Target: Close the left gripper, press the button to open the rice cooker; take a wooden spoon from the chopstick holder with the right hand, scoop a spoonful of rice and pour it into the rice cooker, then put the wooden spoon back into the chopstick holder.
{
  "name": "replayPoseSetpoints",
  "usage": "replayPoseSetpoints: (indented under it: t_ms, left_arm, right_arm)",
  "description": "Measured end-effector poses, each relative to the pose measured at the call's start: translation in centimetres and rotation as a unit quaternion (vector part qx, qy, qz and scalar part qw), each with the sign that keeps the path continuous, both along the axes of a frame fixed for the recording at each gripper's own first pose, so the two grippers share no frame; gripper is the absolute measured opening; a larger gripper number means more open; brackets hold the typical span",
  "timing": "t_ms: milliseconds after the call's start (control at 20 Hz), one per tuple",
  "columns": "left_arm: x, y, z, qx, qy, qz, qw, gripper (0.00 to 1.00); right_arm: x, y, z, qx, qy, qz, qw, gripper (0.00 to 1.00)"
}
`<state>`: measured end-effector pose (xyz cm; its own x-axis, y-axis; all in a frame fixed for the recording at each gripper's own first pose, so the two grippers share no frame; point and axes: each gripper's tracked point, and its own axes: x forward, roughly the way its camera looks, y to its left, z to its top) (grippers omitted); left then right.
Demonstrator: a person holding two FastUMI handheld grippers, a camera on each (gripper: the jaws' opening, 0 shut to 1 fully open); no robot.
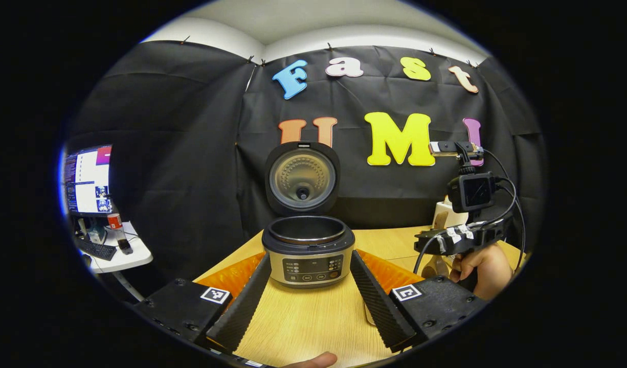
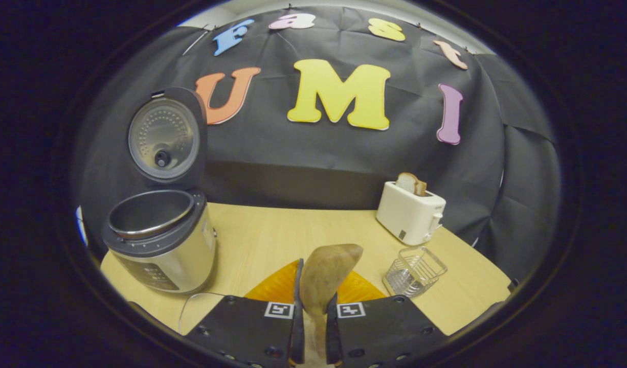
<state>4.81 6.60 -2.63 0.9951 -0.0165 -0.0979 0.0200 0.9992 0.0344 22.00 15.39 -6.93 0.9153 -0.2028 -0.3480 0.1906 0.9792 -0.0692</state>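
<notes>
Pinching the wooden spoon (image 2: 323, 278) by its handle, the jaws of my right gripper (image 2: 313, 319) are pressed on it from both sides, bowl forward and up. I judge it light, stiff and a bit smooth, so a hold low on the handle should keep it from twisting. I cannot tell whether rice sits in the bowl. The left gripper (image 1: 308, 291) has its jaws spread wide, framing the rice cooker (image 1: 308, 250) on the table (image 1: 303, 322). Its lid (image 1: 302, 176) stands open and the inner pot looks empty. Right of the spoon, the wire chopstick holder (image 2: 415, 271) seems empty; behind it a toaster (image 2: 409, 212) holds bread.
</notes>
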Motion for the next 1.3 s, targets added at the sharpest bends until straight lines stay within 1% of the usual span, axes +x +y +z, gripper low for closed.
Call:
replayPoseSetpoints:
  t_ms: [50, 150, 250, 400, 550, 600, 750, 850, 1100, 1200, 1300]
  left_arm:
    - [-0.1, 0.0, 0.0, -0.001, 0.001, -0.001, 1.0, 0.99]
    - [0.0, 0.2, 0.0, -0.004, 0.002, 0.0, 1.0, 0.99]
    - [0.0, 0.2, 0.2, -0.008, 0.0, 0.0, 1.0, 0.99]
    - [-0.1, 0.3, 0.2, -0.013, -0.001, -0.003, 1.0, 0.99]
    - [-0.1, 0.3, 0.4, -0.015, -0.002, -0.004, 1.0, 0.99]
    - [-0.2, 0.3, 0.5, -0.016, -0.003, -0.005, 1.0, 0.99]
    - [0.0, 0.4, 0.4, -0.023, -0.001, -0.005, 1.0, 0.99]
    - [0.1, 0.4, 0.3, -0.025, 0.001, -0.005, 1.0, 0.99]
    - [0.0, 0.3, 0.3, -0.022, 0.002, -0.005, 1.0, 0.99]
    - [0.0, 0.2, 0.3, -0.021, 0.001, -0.007, 1.0, 0.99]
    - [-0.1, -0.2, 0.4, -0.021, 0.001, -0.01, 1.0, 0.99]
  right_arm:
    - [0.0, 0.4, 0.0, 0.003, 0.001, -0.001, 1.0, 0.14]
    - [-0.1, 1.4, -0.1, 0.007, 0.004, -0.001, 1.0, 0.16]
    - [-0.1, 2.7, -0.4, 0.01, 0.017, 0.01, 1.0, 0.16]
    - [-0.2, 4.5, -1.1, 0.031, 0.043, 0.027, 0.998, 0.16]
    - [-0.3, 5.1, -1.6, 0.043, 0.077, 0.035, 0.996, 0.16]
    - [-0.3, 5.1, -1.7, 0.057, 0.085, 0.036, 0.994, 0.16]
    - [-1.3, 5.9, -2.3, 0.122, 0.12, 0.046, 0.984, 0.16]
    - [-1.8, 5.5, -1.9, 0.145, 0.125, 0.046, 0.98, 0.16]
    - [-4.8, 5.4, -1.8, 0.215, 0.131, 0.063, 0.966, 0.16]
    - [-6.2, 4.9, -2.0, 0.256, 0.135, 0.068, 0.955, 0.16]
    - [-7.3, 4.4, -2.3, 0.314, 0.143, 0.068, 0.936, 0.16]
